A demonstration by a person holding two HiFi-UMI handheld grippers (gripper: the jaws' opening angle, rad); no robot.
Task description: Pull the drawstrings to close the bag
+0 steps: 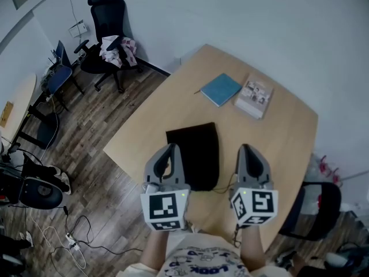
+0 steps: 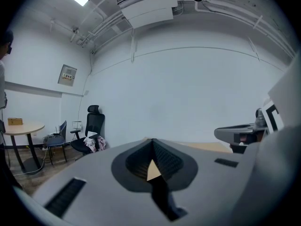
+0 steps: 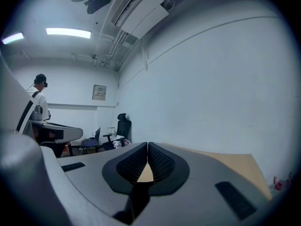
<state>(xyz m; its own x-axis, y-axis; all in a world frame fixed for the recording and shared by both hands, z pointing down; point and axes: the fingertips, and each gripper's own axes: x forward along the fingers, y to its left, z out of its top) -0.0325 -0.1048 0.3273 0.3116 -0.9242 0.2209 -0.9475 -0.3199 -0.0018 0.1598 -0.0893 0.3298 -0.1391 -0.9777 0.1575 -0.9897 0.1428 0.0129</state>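
head: steeply down over table [image 1: 282, 143] | both gripper views: near-level, sharing chair [image 2: 94, 126]

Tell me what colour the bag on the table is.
The bag is plain black; the head view shows it best.

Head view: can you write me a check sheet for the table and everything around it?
Surface: wooden table, holding three things.
Job's things: black bag lying flat near the front edge; drawstrings too thin to make out.
Clutter: blue notebook and printed book, side by side at the far side.
Grippers: left tongs and right tongs both shut, empty, held over the table's near side.
Cables: loose cables on the floor.
Surroundings: black office chair with clothes on it, wood floor, white walls.
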